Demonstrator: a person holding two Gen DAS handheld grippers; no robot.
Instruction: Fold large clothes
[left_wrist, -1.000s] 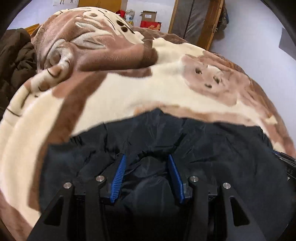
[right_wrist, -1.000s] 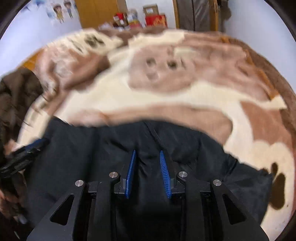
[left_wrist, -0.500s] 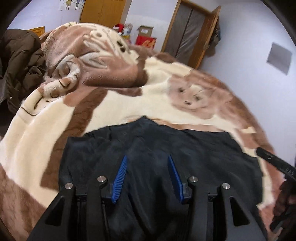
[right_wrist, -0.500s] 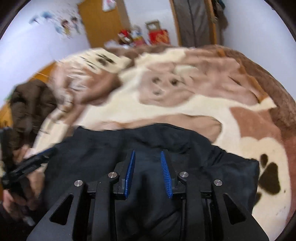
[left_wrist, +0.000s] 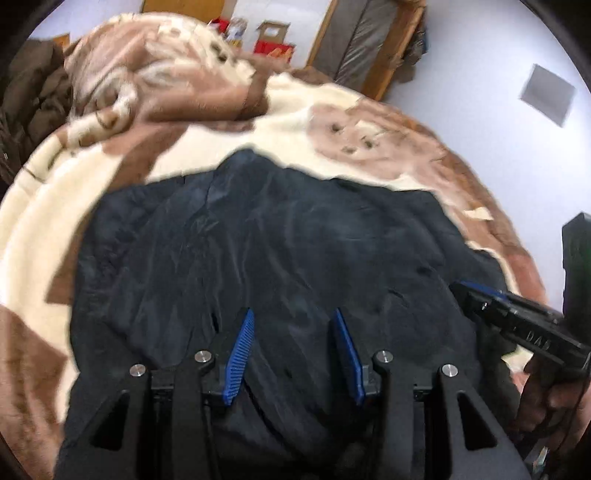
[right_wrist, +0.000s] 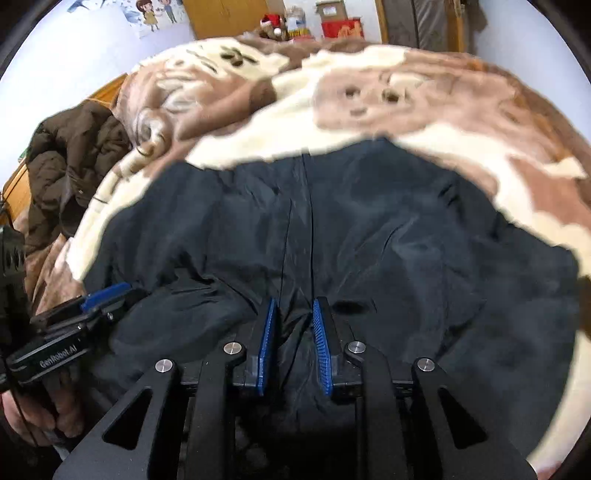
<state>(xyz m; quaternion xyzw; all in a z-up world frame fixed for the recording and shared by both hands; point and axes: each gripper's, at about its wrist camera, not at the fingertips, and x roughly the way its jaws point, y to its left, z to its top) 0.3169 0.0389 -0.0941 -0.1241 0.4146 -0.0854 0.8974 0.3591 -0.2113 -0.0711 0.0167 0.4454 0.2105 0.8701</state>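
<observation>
A large black jacket lies spread on a cream and brown blanket; it also shows in the right wrist view. My left gripper hangs open over the jacket's near edge, nothing between its blue pads. My right gripper has its jaws narrowly apart over the jacket's centre seam, and black fabric rises between the pads. Whether it pinches the fabric is unclear. The right gripper also shows at the right of the left wrist view, and the left gripper shows at the left of the right wrist view.
A brown puffy coat lies bunched at the blanket's left edge. A wooden door frame, red boxes and a wooden wardrobe stand beyond the bed. Pale walls are on both sides.
Both grippers have pulled back toward the jacket's near edge, so more of it shows spread flat. The left jaws stay wide open; the right jaws stay narrow.
</observation>
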